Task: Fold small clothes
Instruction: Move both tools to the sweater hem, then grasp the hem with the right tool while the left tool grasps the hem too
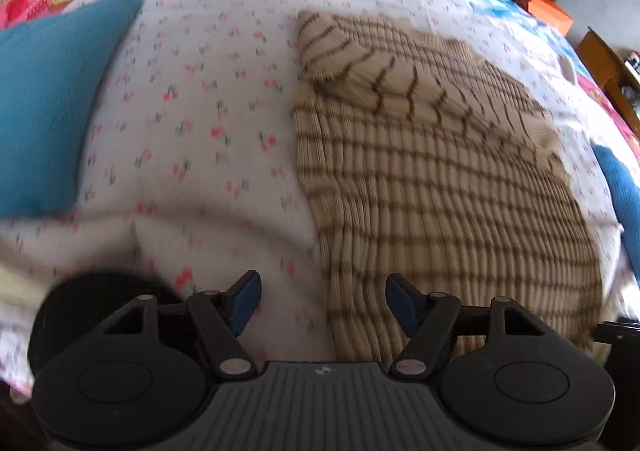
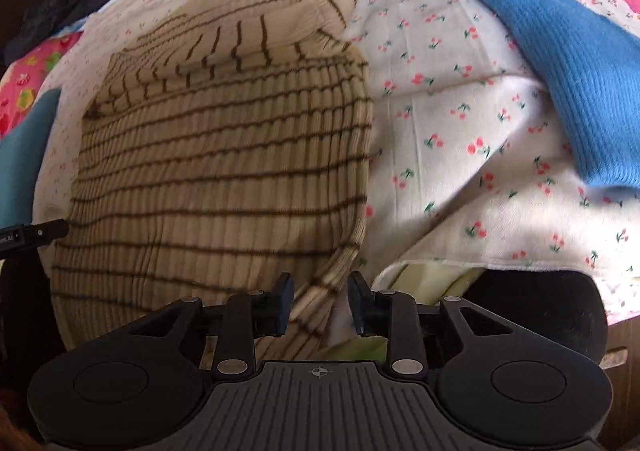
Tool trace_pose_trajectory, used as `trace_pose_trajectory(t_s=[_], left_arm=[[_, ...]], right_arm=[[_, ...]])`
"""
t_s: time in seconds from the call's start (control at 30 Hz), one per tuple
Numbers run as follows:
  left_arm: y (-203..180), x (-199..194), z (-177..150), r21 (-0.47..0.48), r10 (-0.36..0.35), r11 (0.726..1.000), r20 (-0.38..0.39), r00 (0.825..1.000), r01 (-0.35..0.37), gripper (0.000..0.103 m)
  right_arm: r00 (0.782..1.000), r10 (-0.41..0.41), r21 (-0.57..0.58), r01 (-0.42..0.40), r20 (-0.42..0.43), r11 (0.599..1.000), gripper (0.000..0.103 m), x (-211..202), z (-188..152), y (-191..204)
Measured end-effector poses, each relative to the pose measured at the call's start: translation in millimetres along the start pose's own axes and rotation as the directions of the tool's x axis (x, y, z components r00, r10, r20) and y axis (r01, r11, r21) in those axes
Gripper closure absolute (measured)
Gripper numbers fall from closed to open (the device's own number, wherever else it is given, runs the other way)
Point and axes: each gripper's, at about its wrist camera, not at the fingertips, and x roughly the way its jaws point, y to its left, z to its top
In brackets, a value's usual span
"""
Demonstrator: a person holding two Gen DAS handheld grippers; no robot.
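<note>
Item: beige striped sweater, laid flat on the cherry-print sheet, one sleeve folded across its top. Blue garment beside it. Left gripper: fingers wide, nothing held. Right gripper: fingers narrow, a sweater edge seen between them, not pressed.

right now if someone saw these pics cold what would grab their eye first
The beige striped knit sweater dominates, spread on the cherry-print sheet with one sleeve folded across its top. Next come the blue knit garment lying to its right in the right wrist view, and the teal cloth on the other side. Both the left gripper and the right gripper hang open at the sweater's near edge.
</note>
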Motion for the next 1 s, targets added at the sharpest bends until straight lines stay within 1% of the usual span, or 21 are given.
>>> trace_pose_trajectory(t_s=[0.07, 0.17, 0.23, 0.3, 0.37, 0.4, 0.5, 0.6, 0.73, 0.8, 0.9, 1.0], left_arm=[[-2, -8, -10, 0.007, 0.008, 1.000, -0.022, 1.000, -0.008, 0.030], [-2, -17, -22, -0.006, -0.003, 1.000, -0.071, 0.997, 0.003, 0.030], [-8, -23, -28, 0.018, 0.014, 1.000, -0.083, 0.996, -0.013, 0.030], [-14, -25, -32, 0.033, 0.002, 0.999, -0.114, 0.993, 0.002, 0.030], [-20, -22, -36, 0.043, -0.012, 0.999, -0.159, 0.987, 0.019, 0.030], [-23, -20, -38, 0.056, -0.008, 0.998, -0.177, 0.984, 0.018, 0.030], [-31, -10, -39, 0.095, 0.034, 0.995, -0.224, 0.974, -0.013, 0.032], [-34, -3, -42, 0.082, 0.017, 0.997, -0.265, 0.964, 0.005, 0.036], [-36, 2, -44, 0.084, 0.006, 0.996, -0.285, 0.958, 0.019, 0.041], [-36, 2, -44, 0.080, 0.001, 0.997, -0.291, 0.957, 0.023, 0.043], [-35, 1, -44, 0.076, -0.009, 0.997, -0.289, 0.957, 0.032, 0.043], [-33, 3, -43, 0.056, -0.023, 0.998, -0.288, 0.957, 0.041, 0.043]], right_arm=[[0.999, 0.020, -0.011, -0.021, -0.030, 1.000, 0.073, 4, -3, 4], [0.997, 0.038, 0.002, -0.038, -0.071, 0.999, 0.071, 11, -3, 5], [0.996, 0.043, -0.003, -0.043, -0.084, 0.999, 0.071, 12, -3, 7], [0.995, 0.037, -0.025, -0.040, -0.095, 0.999, 0.070, 12, -1, 10], [0.994, 0.030, -0.036, -0.034, -0.110, 0.999, 0.070, 13, -1, 11], [0.992, 0.030, -0.037, -0.035, -0.126, 0.999, 0.070, 15, -1, 11], [0.989, 0.028, -0.049, -0.036, -0.147, 0.998, 0.070, 13, 1, 12], [0.988, 0.022, -0.063, -0.032, -0.152, 0.998, 0.070, 7, 3, 11], [0.985, 0.015, -0.066, -0.027, -0.174, 0.997, 0.070, 1, 6, 12], [0.979, 0.044, -0.041, -0.053, -0.197, 0.998, 0.070, 0, 9, 14], [0.973, 0.099, -0.017, -0.105, -0.210, 0.994, 0.070, 0, 12, 20], [0.961, 0.140, 0.035, -0.136, -0.240, 0.990, 0.070, 11, 15, 25]])
